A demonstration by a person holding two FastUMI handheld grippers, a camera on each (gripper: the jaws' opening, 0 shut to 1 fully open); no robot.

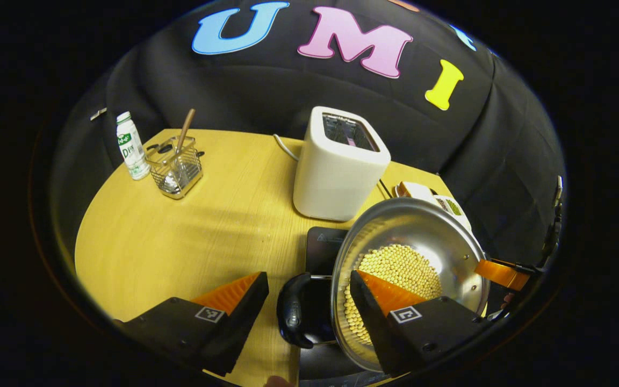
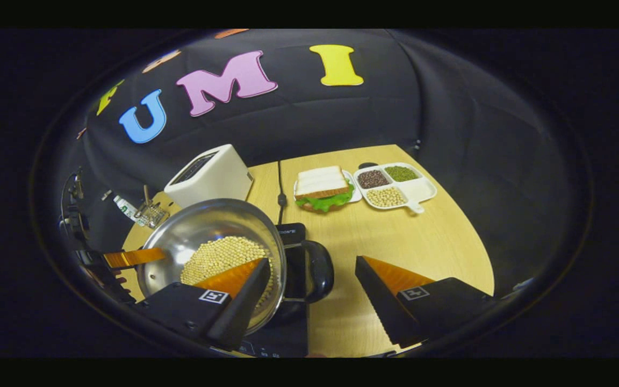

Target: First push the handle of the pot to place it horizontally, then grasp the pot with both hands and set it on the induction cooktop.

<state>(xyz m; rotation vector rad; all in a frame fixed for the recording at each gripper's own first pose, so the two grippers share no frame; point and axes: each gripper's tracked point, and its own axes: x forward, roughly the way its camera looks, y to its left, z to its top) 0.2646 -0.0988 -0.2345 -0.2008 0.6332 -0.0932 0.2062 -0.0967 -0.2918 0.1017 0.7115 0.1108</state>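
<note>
A steel pot (image 1: 422, 226) holding yellow beans (image 1: 401, 266) sits over the black induction cooktop (image 1: 323, 244). My left gripper (image 1: 308, 277) is open and straddles the pot's rim at one black handle (image 1: 294, 317), with one finger above the beans and the other outside the pot. In the right gripper view the pot (image 2: 202, 226) covers most of the cooktop (image 2: 290, 234). My right gripper (image 2: 312, 262) is open around the opposite black handle (image 2: 320, 271), again one finger inside and one outside. Whether the pot rests on the cooktop or hangs just above it, I cannot tell.
A white toaster (image 1: 339, 166) stands right behind the cooktop, its cable trailing back. A bottle (image 1: 131, 145) and a wire utensil basket (image 1: 175, 164) are at the far left. A sandwich plate (image 2: 324, 188) and a divided tray of beans (image 2: 395, 185) lie at the far right.
</note>
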